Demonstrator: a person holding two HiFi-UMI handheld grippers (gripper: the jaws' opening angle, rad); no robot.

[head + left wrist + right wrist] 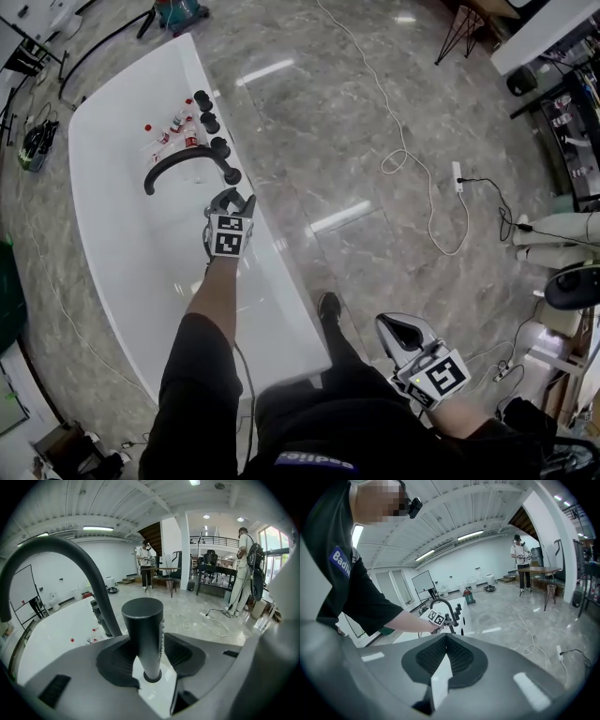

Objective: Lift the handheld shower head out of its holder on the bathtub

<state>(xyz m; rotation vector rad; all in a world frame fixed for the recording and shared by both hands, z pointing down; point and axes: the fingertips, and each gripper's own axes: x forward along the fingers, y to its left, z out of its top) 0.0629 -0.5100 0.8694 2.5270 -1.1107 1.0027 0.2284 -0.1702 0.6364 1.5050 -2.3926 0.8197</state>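
Left arm out straight from the shoulder, bare forearm (217, 295) reaching over the near rim of the white bathtub (112, 234), wrist tipped so the left gripper (232, 199) slants downward. Its marker cube (229, 236) faces up.

Jaws apart, one on either side of the handheld shower head (144, 634). This is a black cylinder standing upright in its ring holder on the tub rim. Pads sit close along both flanks, and a sliver of white rim shows around the base. No clear squeeze on it from where I stand.

The shower head is not lifted. Just behind it is the foot of the black arched faucet (183, 157), and a row of black knobs (208, 120) runs on along the rim.

Right arm hangs low by the person's hip, elbow bent, well apart from the tub and over the stone floor. The right gripper (389, 328) points forward, slightly down. Its jaw tips meet, with only a thin pale wedge further back and nothing held. Its cube (441, 377) is turned up as well.

Writing:
- White letters on a blue patch (341, 562) on the black shirt start "Bad"; the rest is cut off by the fold.
- Both cubes carry black-and-white square codes, no words.
- Small red-capped bottles (178, 131) lie in the tub, labels too small to read.
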